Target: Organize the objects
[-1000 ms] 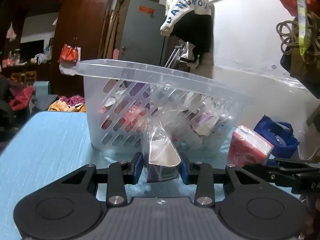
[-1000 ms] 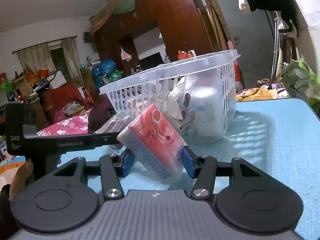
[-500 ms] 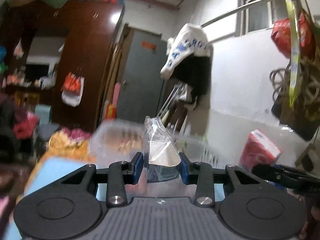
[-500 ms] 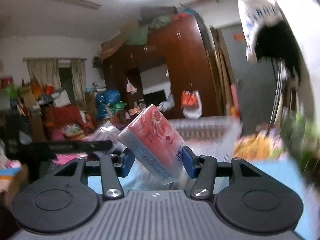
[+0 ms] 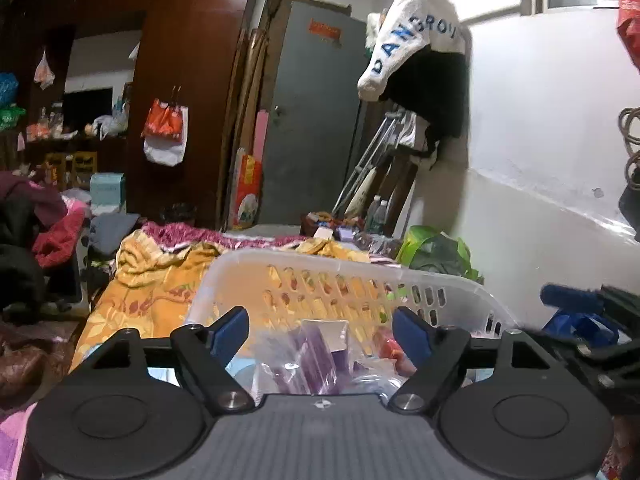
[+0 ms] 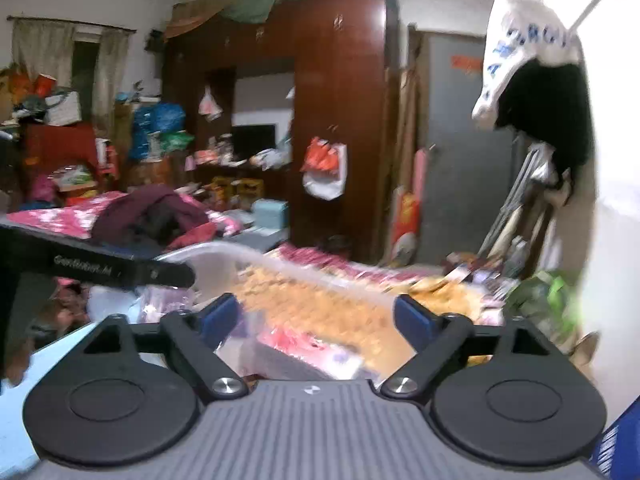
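Observation:
A white slotted plastic basket [image 5: 360, 276] lies below both grippers. My left gripper [image 5: 320, 330] hangs over its near rim with its jaws opening and nothing between the blue pads. Below it, inside the basket, lies a clear plastic bag with a purple packet [image 5: 316, 356]. In the right wrist view the basket rim [image 6: 256, 258] is blurred. My right gripper [image 6: 318, 316] is above it, jaws opening, nothing pressed between the pads. A red tissue pack [image 6: 304, 346] lies under it in the basket. The left gripper's black arm [image 6: 96, 266] crosses at left.
A blue bag [image 5: 576, 326] sits beyond the basket at right, near the white wall [image 5: 540, 208]. Orange patterned bedding [image 5: 160, 280] and piled clothes lie behind. A dark wardrobe [image 6: 340, 120] and grey door [image 5: 316, 120] stand further back. A jacket [image 5: 424, 52] hangs overhead at right.
Both grippers rose from table level to above the basket. The left let go of the bagged purple packet and the right let go of the red tissue pack; both now lie in the basket.

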The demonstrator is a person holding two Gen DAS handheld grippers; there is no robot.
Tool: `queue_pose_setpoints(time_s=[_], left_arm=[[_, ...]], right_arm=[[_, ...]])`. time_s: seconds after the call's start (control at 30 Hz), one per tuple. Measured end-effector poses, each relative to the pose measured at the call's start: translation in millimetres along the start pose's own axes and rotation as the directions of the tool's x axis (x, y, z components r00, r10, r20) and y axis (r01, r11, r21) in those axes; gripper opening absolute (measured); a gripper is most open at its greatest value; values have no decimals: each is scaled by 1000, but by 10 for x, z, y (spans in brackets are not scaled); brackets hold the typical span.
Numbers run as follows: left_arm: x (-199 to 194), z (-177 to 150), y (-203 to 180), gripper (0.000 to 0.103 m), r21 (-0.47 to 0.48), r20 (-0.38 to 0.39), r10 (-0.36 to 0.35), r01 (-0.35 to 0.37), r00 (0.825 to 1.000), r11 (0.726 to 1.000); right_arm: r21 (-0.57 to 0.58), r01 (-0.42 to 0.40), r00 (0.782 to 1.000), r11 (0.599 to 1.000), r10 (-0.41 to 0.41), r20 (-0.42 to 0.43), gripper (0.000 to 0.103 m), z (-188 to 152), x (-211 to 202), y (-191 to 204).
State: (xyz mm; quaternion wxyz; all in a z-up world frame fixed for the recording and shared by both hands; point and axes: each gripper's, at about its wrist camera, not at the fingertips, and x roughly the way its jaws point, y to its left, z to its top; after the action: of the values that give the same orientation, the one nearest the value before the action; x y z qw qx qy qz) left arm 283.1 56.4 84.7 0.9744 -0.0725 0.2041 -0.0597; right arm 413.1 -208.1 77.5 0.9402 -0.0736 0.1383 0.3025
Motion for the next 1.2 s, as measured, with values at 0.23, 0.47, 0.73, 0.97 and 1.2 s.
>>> queue_pose_setpoints(time_s=[0.23, 0.47, 0.73, 0.97, 1.2], left_arm=[[-337, 8, -1, 102, 23, 78, 23, -25, 997, 999], [-513, -30, -230, 102, 72, 90, 109, -115, 990, 991], [-658, -147, -350, 102, 113, 18, 65, -66, 998, 991], [-710, -225, -448, 102, 128, -15, 67, -65, 998, 990], [-683, -250, -421, 102, 114, -27, 65, -61, 998, 992]], right_arm=[[37, -1, 1000, 999, 1, 1, 103, -26, -291, -85], [-49, 229, 973, 972, -231, -32, 103, -69, -413, 101], [36, 195, 980, 980, -193, -44, 103, -99, -596, 68], [84, 131, 990, 988, -126, -67, 103, -138, -547, -27], [117, 108, 993, 987, -100, -68, 103, -204, -568, -51]])
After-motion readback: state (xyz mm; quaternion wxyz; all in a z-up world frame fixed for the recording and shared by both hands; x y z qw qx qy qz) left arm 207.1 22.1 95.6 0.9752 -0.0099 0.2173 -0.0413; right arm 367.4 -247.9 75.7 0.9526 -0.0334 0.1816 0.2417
